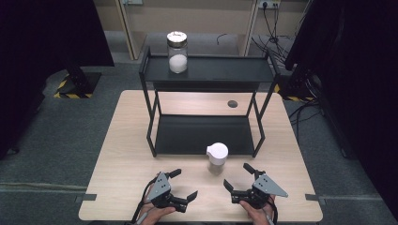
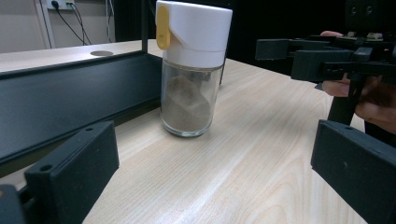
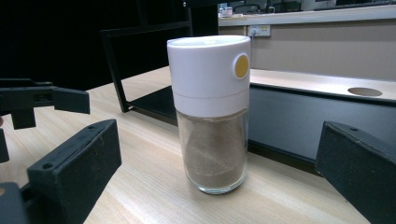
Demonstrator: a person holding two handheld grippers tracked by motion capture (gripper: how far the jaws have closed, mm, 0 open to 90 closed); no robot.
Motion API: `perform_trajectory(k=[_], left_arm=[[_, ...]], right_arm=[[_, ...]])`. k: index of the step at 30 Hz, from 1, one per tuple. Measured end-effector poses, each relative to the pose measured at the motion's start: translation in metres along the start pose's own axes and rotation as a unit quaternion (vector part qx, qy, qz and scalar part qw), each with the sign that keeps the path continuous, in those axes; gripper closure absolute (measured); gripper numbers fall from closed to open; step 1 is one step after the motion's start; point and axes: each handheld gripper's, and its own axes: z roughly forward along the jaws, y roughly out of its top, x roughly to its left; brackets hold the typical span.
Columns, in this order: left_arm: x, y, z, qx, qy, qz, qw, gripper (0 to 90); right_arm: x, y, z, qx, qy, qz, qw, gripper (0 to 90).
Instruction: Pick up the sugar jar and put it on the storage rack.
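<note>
Wooden desk (image 1: 122,154), black rack (image 1: 206,70) behind. Spice jar (image 1: 217,158), white cap, stands just before rack's lower shelf. Left claw (image 1: 180,184), right claw (image 1: 238,176): both spread, empty. Glass looks slick, breakable; grip body below cap.

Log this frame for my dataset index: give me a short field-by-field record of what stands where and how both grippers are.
table: light wood, with a round hole near the far edge
rack: black two-tier shelf on the table
top shelf: glass jar with white contents
table front: white-capped shaker, brown powder inside, upright just in front of the lower shelf
left hand-held gripper: open, empty
right hand-held gripper: open, empty
contact: neither touches the shaker
</note>
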Motion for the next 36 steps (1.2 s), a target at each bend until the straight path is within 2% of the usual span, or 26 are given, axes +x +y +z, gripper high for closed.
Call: perform_trajectory(k=[36], left_arm=[[-0.0002,-0.0003,-0.0006,-0.001,0.004,0.002,1.0,0.2]], right_arm=[[0.0005,-0.0001,-0.0008,-0.002,-0.001,-0.001,1.0,0.6]])
